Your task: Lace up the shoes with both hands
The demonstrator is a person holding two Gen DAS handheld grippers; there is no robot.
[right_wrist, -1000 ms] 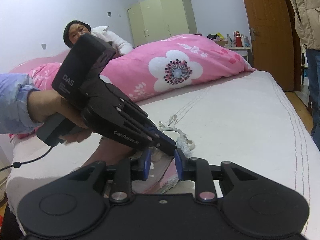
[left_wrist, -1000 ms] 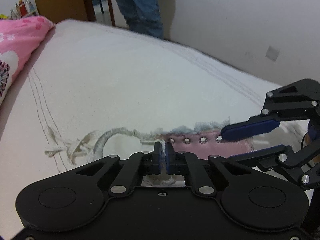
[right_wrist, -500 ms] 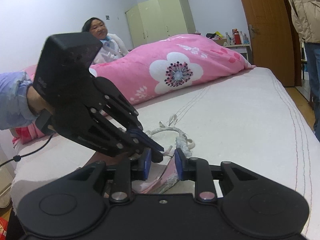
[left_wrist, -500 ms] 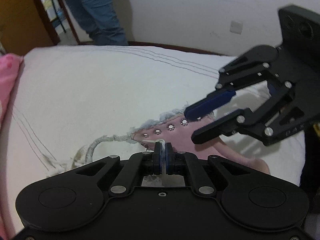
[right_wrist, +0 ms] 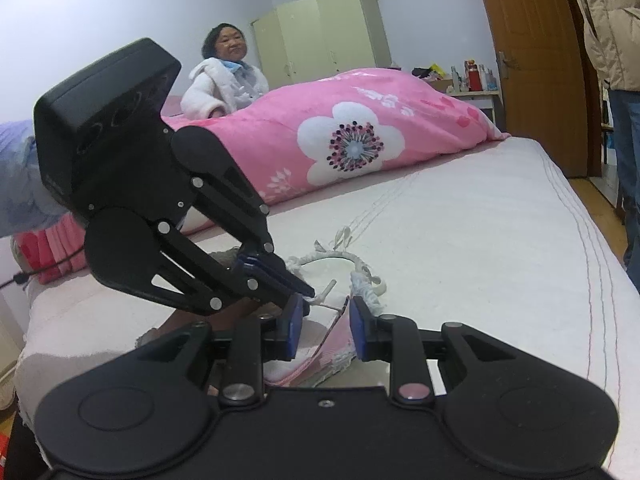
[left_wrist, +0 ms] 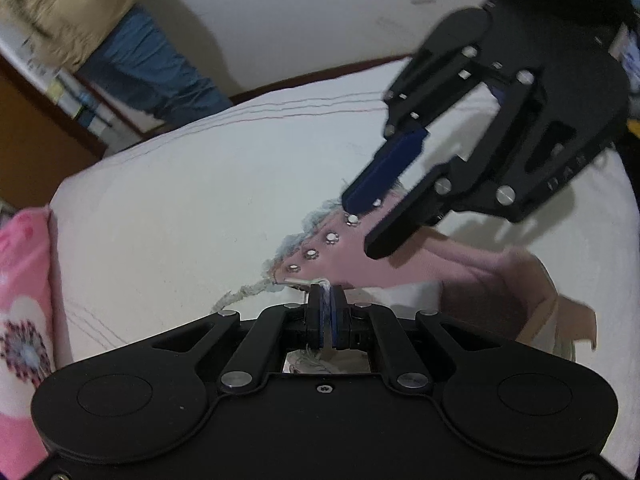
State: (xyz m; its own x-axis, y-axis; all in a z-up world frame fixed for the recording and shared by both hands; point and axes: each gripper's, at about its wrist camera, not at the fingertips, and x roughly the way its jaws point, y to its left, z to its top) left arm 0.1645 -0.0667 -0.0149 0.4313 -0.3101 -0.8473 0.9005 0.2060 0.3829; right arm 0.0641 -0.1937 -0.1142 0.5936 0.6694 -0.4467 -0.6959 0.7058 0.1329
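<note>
Threading step: left gripper (left_wrist: pixel 329 312) pinches lace tip (left_wrist: pixel 326 285) at lowest eyelet (left_wrist: pixel 295 268); right gripper (right_wrist: pixel 324 322) clamps pink shoe flap (left_wrist: pixel 352 256); next, guide tip through.

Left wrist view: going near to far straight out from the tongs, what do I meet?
Left tongs shut on the lace → pink shoe flap with its eyelet row → right tongs holding that flap → white bedsheet → wall.
</note>
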